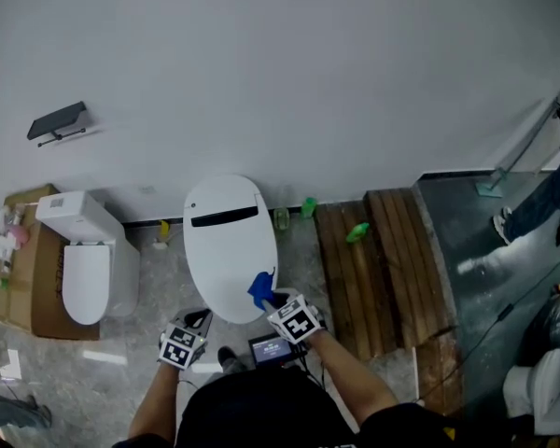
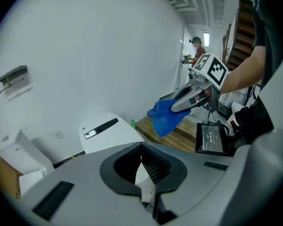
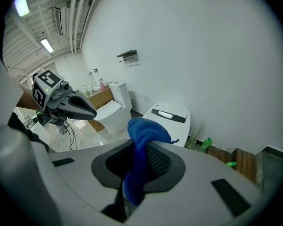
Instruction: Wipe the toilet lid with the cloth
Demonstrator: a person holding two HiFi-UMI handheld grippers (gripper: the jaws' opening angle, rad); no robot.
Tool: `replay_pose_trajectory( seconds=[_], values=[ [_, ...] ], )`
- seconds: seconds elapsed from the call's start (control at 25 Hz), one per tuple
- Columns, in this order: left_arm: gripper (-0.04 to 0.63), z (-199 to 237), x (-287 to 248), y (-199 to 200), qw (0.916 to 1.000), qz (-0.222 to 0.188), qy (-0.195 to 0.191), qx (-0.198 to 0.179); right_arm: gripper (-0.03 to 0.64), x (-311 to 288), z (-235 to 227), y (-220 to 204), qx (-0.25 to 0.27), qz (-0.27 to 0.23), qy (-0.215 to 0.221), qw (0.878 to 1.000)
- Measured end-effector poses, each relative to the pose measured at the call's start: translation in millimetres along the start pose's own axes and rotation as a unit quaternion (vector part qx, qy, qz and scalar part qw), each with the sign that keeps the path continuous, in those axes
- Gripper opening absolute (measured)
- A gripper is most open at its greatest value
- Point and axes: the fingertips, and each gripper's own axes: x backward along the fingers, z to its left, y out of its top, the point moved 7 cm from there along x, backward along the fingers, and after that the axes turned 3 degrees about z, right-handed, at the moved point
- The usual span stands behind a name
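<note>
Wiping looks barely begun, if at all: the crumpled blue cloth [image 1: 260, 288] hangs clenched in the fingers of the right gripper [image 1: 273, 302], at the five-o'clock edge of the white oval toilet lid [image 1: 226, 241] — the whole lid is left to wipe. The left gripper [image 1: 199, 319], at seven o'clock, has its fingers clenched on nothing.

Head view: bright, even, diffuse. The wall [image 1: 308, 63] is flat white and the lid [image 1: 229, 241] is near clipping, with little contrast. The only shadow is a soft one under the shelf [image 1: 58, 122]. The glossy floor [image 1: 131, 343] shows pale streak glare. Both gripper views: strong fisheye, black corners, lines bowed at the edges, close foreground soft. Blown out: ceiling strips [image 3: 46, 44], far light [image 2: 206, 38].
</note>
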Motion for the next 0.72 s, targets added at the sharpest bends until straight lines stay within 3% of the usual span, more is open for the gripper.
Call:
replay_pose_trajectory(
  seconds=[0.72],
  values=[
    [0.011,-8,-24,-12,0.9981,0.037,0.019,0.045,0.057,-38,-31,-8,0.037,0.04,0.053,0.997]
  ],
)
